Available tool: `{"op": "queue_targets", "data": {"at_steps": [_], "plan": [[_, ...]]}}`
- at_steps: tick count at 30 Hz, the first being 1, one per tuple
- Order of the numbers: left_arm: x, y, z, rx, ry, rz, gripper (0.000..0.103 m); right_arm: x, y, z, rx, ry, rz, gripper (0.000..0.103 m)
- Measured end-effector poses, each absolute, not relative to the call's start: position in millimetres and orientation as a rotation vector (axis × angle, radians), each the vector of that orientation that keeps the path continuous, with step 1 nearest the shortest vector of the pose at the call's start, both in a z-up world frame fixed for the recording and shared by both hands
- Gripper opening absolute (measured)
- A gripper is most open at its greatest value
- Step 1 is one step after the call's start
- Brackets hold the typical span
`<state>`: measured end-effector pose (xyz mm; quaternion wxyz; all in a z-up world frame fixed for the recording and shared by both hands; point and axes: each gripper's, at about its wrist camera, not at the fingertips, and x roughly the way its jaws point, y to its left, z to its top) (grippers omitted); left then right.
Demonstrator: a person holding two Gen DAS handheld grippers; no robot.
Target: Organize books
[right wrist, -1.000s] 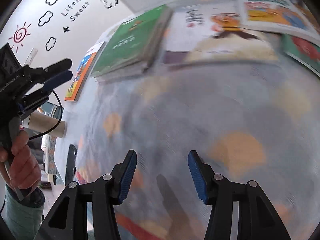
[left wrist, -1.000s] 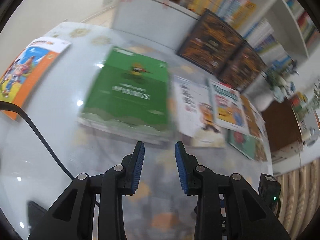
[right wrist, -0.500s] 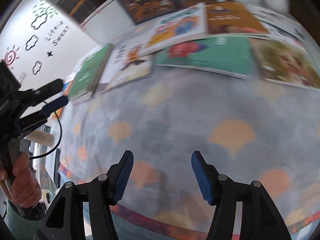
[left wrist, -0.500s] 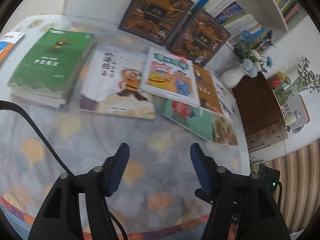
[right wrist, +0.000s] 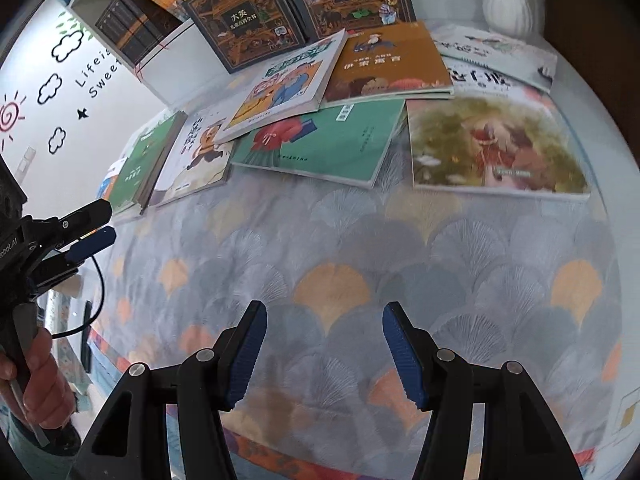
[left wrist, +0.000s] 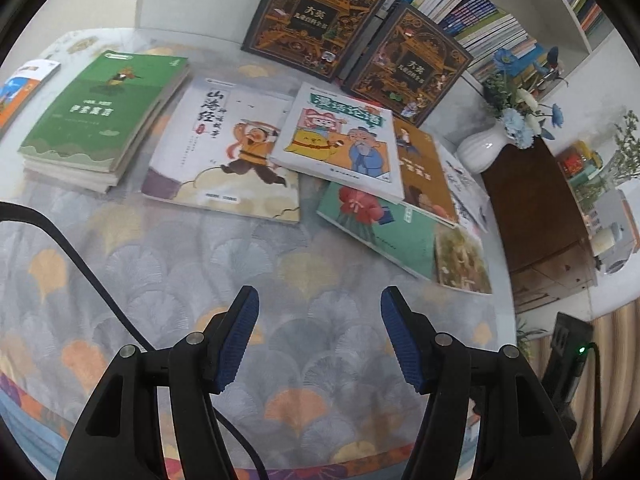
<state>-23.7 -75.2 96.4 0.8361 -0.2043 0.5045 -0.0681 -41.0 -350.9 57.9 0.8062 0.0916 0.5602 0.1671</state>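
- The left gripper (left wrist: 316, 340) hangs above the patterned tablecloth (left wrist: 168, 264) with its jaws spread wide; nothing lies between the blue pads (left wrist: 236, 336), and they touch no book; in the right wrist view the same tool (right wrist: 86, 230) shows at the left edge, gripped by a bare hand (right wrist: 38, 376), its tips over the cloth near the green stack.
- The right gripper (right wrist: 324, 356) is likewise spread wide and empty; its blue pads (right wrist: 402, 354) sit over bare cloth, well short of the nearest books.
- The books lie along the far side of the table; at the left a stack of green books (left wrist: 106, 116) rests flat, with an orange-edged book (left wrist: 24, 88) apart from it at the table's far left.
- Just beside the stack lies a white book with a leaping figure (left wrist: 228, 148); a white-and-teal cartoon book (left wrist: 340, 140) overlaps its right edge and rests tilted on the books under it.
- Beneath that one lie a green book with a red flower (right wrist: 320, 140) and an orange-brown book (right wrist: 388, 64); to the right, a book with a leafy painted cover (right wrist: 492, 148) lies flat, touching the green one's edge, with white picture books (right wrist: 496, 56) behind it.
- Two dark ornate books (left wrist: 316, 16) stand propped against the shelf of books (left wrist: 472, 12) at the back; a white vase (left wrist: 480, 148) with blue flowers stands at the table's right rear corner, beside a dark wooden cabinet (left wrist: 536, 216).
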Motion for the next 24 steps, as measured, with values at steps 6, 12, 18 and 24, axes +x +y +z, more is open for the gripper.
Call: {"op": "queue_targets", "data": {"at_steps": [6, 12, 18, 24], "plan": [[-30.2, -65.0, 94.8, -0.406, 1.075, -0.094, 0.062, -32.5, -342.7, 60.4, 0.165, 1.187, 0.341, 0.058], [-34.6, -63.7, 90.3, -0.236, 1.073, 0.037, 0.062, -26.9, -335.3, 64.7, 0.113, 1.154, 0.304, 0.058], [-37.4, -60.7, 81.8, -0.211, 1.062, 0.103, 0.062, -22.9, -326.6, 77.8, 0.056, 1.098, 0.290, 0.059], [-30.3, -63.8, 52.2, -0.103, 0.964, 0.263, 0.081, -26.2, -318.7, 67.8, -0.040, 0.901, 0.119, 0.082]]}}
